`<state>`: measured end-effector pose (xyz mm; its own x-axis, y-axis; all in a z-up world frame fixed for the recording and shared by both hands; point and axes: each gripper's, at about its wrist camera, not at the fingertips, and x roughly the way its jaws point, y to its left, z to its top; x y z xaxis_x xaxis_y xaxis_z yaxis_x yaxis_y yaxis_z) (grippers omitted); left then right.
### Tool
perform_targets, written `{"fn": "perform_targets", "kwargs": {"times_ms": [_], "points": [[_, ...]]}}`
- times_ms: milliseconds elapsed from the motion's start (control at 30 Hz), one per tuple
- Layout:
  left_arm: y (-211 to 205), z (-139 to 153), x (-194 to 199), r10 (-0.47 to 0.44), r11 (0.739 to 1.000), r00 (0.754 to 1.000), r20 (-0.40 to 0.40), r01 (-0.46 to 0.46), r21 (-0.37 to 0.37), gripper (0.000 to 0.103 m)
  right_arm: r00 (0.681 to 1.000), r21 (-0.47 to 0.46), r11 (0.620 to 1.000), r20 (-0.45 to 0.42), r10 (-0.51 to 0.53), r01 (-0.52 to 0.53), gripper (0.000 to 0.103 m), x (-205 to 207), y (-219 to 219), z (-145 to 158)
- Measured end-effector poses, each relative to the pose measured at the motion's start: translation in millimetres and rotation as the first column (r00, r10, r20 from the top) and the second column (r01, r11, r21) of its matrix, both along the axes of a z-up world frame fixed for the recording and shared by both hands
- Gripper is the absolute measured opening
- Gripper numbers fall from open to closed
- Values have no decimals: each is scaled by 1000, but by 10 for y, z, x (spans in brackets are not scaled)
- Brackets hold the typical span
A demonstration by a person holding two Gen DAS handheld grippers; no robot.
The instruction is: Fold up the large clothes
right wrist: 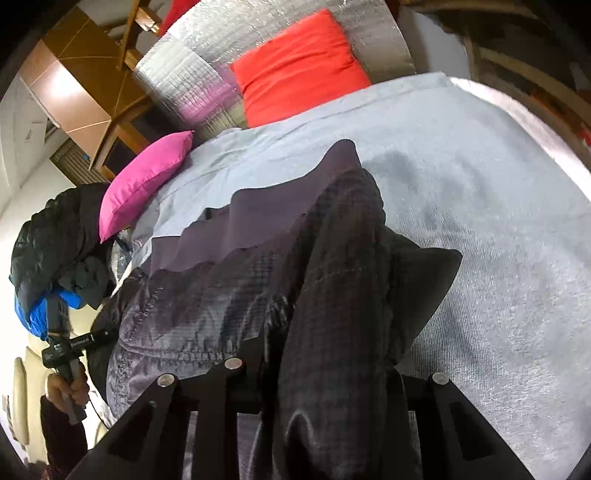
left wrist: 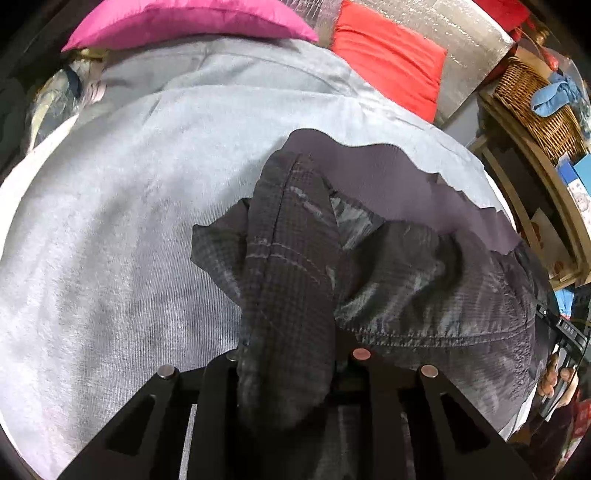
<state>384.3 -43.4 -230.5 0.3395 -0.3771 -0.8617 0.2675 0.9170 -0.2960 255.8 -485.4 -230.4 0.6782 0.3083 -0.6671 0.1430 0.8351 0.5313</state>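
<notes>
A dark checked jacket (left wrist: pixel 424 288) with a plain purple-grey panel (left wrist: pixel 388 177) lies bunched on a light grey blanket (left wrist: pixel 110 240). My left gripper (left wrist: pixel 295 365) is shut on a thick fold of the jacket, which rises lifted between its black fingers (left wrist: pixel 218 398). In the right wrist view the same jacket (right wrist: pixel 207 302) drapes over my right gripper (right wrist: pixel 325 380). That gripper is shut on another bunched fold, and the cloth hides its right finger. The blanket (right wrist: pixel 498 240) spreads out to the right of it.
At the head of the bed are a pink pillow (left wrist: pixel 192 22), a red pillow (left wrist: pixel 391 62) and a silver padded backing (right wrist: pixel 207 74). A wicker basket (left wrist: pixel 535 107) sits on a wooden shelf on the right. A black puffer jacket (right wrist: pixel 55 236) lies beyond the blanket's left edge.
</notes>
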Motion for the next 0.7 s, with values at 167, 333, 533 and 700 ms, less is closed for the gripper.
{"fn": "perform_targets", "kwargs": {"times_ms": [167, 333, 533, 700], "points": [[-52, -9, -47, -8, 999, 1000, 20, 7, 32, 24, 1000, -13, 1000, 0, 0, 0, 30, -19, -5, -21], [-135, -21, -63, -1, 999, 999, 37, -1, 53, 24, 1000, -17, 1000, -3, -5, 5, 30, -10, 1, -32], [-172, -16, -220, 25, 996, 995, 100, -34, 86, 24, 1000, -36, 999, -9, -26, 25, 30, -45, 28, -57], [-266, -41, -372, 22, 986, 986, 163, -48, 157, 24, 998, -82, 994, -4, -67, 67, 30, -75, 102, -50]]}}
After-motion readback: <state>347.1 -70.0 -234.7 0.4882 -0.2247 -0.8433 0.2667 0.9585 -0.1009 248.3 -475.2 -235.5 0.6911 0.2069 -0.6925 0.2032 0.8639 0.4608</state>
